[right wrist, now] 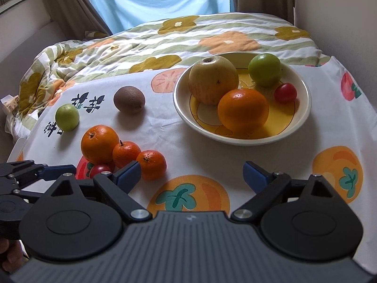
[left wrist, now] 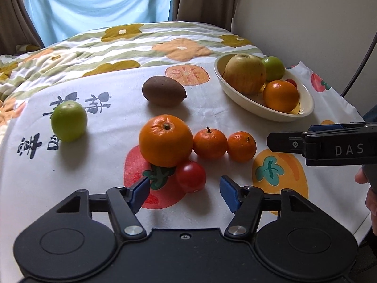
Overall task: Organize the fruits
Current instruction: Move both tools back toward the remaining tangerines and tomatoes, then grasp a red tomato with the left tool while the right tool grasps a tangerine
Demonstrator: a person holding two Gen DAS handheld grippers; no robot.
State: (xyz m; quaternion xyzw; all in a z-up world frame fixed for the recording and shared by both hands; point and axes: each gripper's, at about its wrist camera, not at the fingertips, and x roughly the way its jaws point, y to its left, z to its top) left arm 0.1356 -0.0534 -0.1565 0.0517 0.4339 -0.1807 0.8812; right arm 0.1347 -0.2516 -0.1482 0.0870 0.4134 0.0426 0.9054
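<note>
Pale blue curtains and a flowery quilt sit behind a table under a white tablecloth printed with cartoon fruit. Left claw angles steeply down at the cloth, blue pads apart with nothing gripped; a glossy little red tomato sits just ahead, about between the tips, not touching either pad. Right behind it is a big dimpled orange, and to that orange's right two small stemmed tangerines touch side by side. Further ahead is a fuzzy brown kiwi, with a smooth green lime off to the left. Right claw tilts down too, spread wide and empty over a printed persimmon. Ahead of it is a round cream bowl holding a yellowish apple, an orange, a green fruit and another tomato.
</note>
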